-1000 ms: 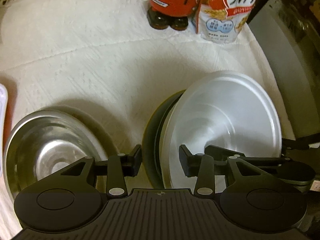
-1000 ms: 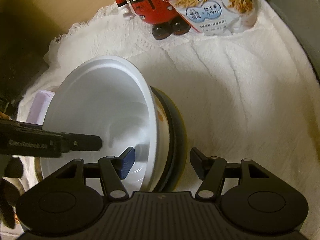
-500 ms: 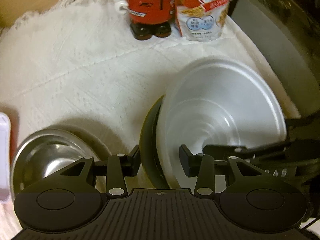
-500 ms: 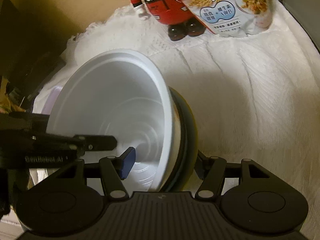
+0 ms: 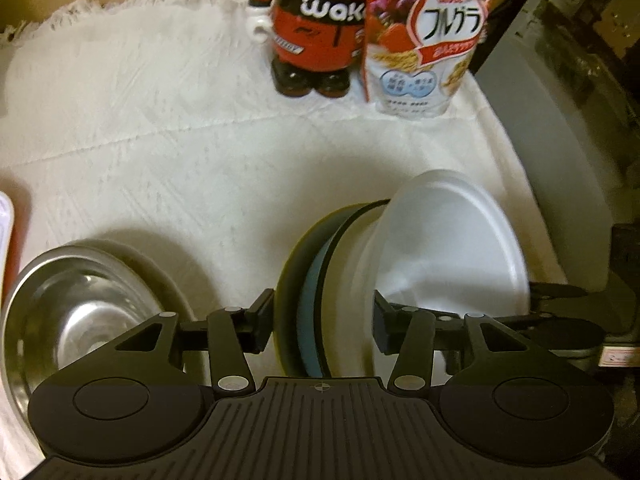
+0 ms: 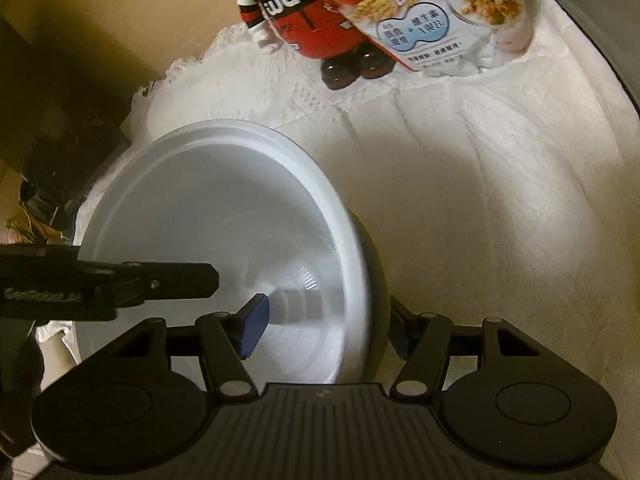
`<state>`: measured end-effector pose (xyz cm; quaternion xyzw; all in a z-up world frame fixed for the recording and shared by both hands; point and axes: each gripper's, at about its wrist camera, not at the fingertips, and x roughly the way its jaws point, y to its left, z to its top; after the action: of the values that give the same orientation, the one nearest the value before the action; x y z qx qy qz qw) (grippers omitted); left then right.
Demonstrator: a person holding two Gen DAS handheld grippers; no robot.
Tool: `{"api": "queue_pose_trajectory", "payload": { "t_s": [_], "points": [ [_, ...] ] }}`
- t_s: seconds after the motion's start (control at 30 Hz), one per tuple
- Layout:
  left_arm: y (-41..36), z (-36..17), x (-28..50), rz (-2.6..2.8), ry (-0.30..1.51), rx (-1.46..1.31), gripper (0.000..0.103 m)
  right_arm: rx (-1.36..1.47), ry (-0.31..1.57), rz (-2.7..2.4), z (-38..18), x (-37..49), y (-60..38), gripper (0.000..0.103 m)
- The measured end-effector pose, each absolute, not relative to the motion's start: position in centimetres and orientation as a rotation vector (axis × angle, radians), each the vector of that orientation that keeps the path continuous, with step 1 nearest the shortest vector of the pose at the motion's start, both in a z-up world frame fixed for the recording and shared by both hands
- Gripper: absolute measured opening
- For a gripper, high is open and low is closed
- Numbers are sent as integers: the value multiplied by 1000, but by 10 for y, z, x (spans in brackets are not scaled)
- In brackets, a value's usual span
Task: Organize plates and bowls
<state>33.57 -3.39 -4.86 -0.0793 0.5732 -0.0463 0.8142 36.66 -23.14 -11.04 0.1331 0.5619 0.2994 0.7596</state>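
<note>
A stack of dishes is held on edge between both grippers: a white bowl [image 5: 452, 248] in front of a dark plate [image 5: 292, 280] with a blue band. My left gripper [image 5: 322, 322] is shut on the stack, one finger behind the dark plate, the other inside the bowl. My right gripper [image 6: 324, 326] is shut on the same stack from the opposite side; the white bowl [image 6: 224, 216] faces this camera, and the blue pad [image 6: 254, 326] sits inside it. A steel bowl [image 5: 76, 320] rests on the cloth at the lower left.
A white cloth [image 5: 160, 120] covers the surface. A red mascot figure [image 5: 316, 28] and a cereal bag [image 5: 424, 36] stand at the far edge. A grey appliance wall [image 5: 560, 128] stands at the right. A pale container edge [image 5: 6, 216] is at the far left.
The dish stack has turned further on edge, and the dark plate with its blue band now shows more. Both grippers have pulled back and up with the stack.
</note>
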Motion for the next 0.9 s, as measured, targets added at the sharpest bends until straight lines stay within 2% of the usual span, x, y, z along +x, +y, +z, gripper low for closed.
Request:
{"api": "queue_pose_trajectory", "payload": {
  "t_s": [0.17, 0.9],
  "points": [
    [-49, -48, 333, -95, 1216, -109, 66, 349, 1250, 649, -115, 370, -237, 62],
    [-33, -52, 334, -113, 1232, -187, 66, 383, 1268, 634, -115, 370, -235, 62]
  ]
}}
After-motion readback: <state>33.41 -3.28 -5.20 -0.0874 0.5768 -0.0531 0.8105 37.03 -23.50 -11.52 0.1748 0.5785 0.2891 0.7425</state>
